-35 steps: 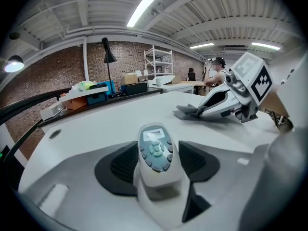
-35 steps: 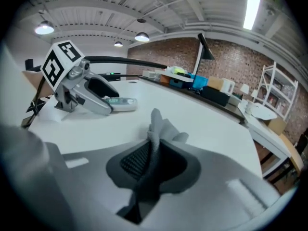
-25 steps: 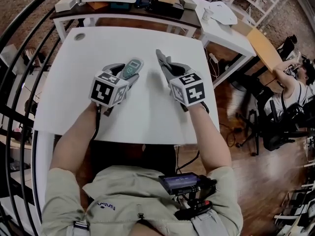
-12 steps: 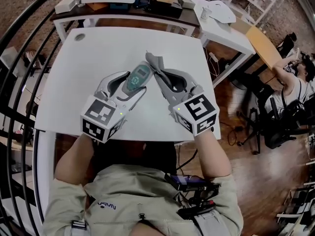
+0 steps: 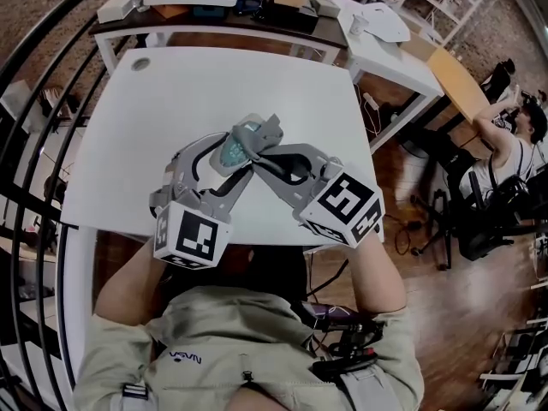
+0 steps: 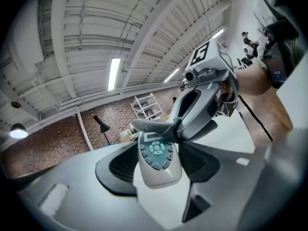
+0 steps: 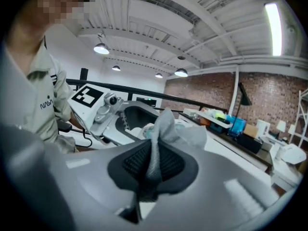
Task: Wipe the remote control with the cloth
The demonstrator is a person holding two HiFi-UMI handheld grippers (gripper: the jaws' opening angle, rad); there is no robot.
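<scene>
Grips the remote control (image 6: 156,155) in the left hand-held gripper (image 5: 227,157), jaws set wide against its two long sides, keypad facing up, up off the white surface (image 5: 171,92). Pinches the grey cloth (image 7: 171,126) in the right hand-held gripper (image 7: 154,153), jaws almost together with the fabric squeezed flat between the black pads. Lays the free fold of cloth across the far end of the remote control, touching it there, keypad uncovered. Meets tip to tip over the near half of the surface, both marker cubes turned back toward the person's chest, forearms angled inward.
</scene>
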